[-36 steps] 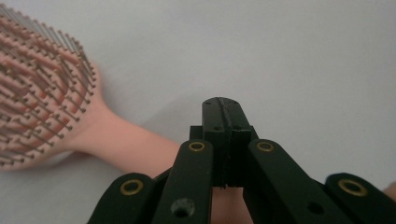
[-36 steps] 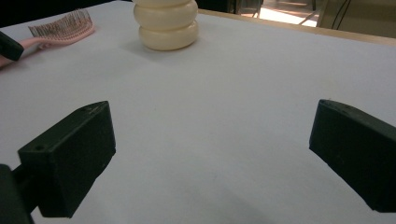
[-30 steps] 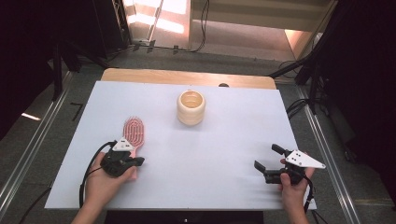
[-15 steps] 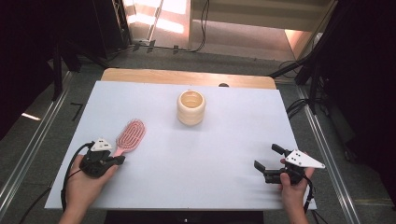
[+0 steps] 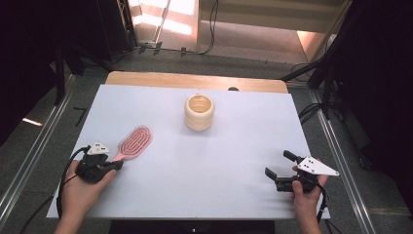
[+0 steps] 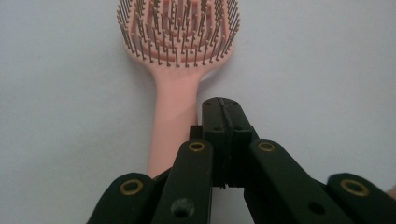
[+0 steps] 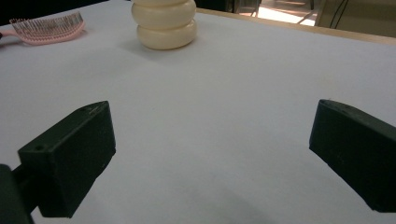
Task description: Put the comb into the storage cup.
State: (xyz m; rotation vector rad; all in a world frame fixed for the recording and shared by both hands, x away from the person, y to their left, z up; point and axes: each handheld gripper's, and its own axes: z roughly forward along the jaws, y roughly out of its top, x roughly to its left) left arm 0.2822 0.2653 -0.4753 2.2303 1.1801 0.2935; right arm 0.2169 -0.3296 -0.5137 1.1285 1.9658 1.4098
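We have the pink hairbrush lying flat on the white table, bristles up, its head pointing away from us and its handle reaching back toward our left hand-held gripper. From that gripper's own view, its jaws are pressed together with nothing between them, their tips sitting just to one side of the brush handle rather than around it. The handle runs alongside the jaws, which we judge leaves it easy to take: the jaws need only part and shift across the narrow neck.

Further up the table, near its middle, stands the cream ribbed cup, upright and well apart from the brush; it looks like the likely holder for the brush, open mouth up.

Our right hand-held gripper rests near the right front edge of the table, jaws spread wide and empty, aimed toward the cup, kept clear of the left side's working room.
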